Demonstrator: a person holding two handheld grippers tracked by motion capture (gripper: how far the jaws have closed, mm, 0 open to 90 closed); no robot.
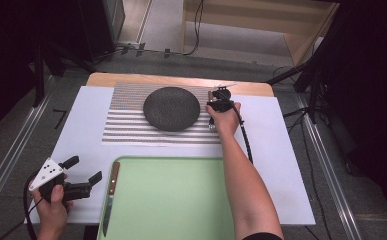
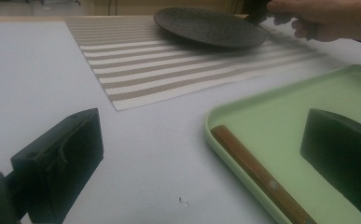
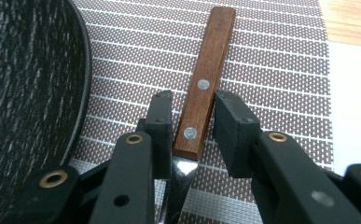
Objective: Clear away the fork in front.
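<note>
White paper covers the table (image 1: 291, 165), with a striped placemat (image 1: 131, 125) at upper centre of the high view and a dark round plate (image 1: 171, 108) lying on it. Just right of the plate, the right tool (image 3: 193, 122) reaches down over a wooden-handled utensil (image 3: 206, 79) lying on the mat — its metal end is hidden beneath the tool, so whether it is a fork or a knife cannot be told. In the right gripper view the jaws stand narrow, one on each side of the handle near its lower rivet, with a thin gap showing on the right side; contact cannot be confirmed. To do the pickup well, the grip probably wants to finish squarely across the handle's flat sides, centred near the rivets, before any lift, keeping clear of the plate's rim. At lower left of the high view, the left tool (image 1: 83, 181) rests spread and empty over the paper — beside a pale green tray (image 1: 181, 200) where a wooden-handled knife (image 1: 110, 199) lies along the left rim.
</note>
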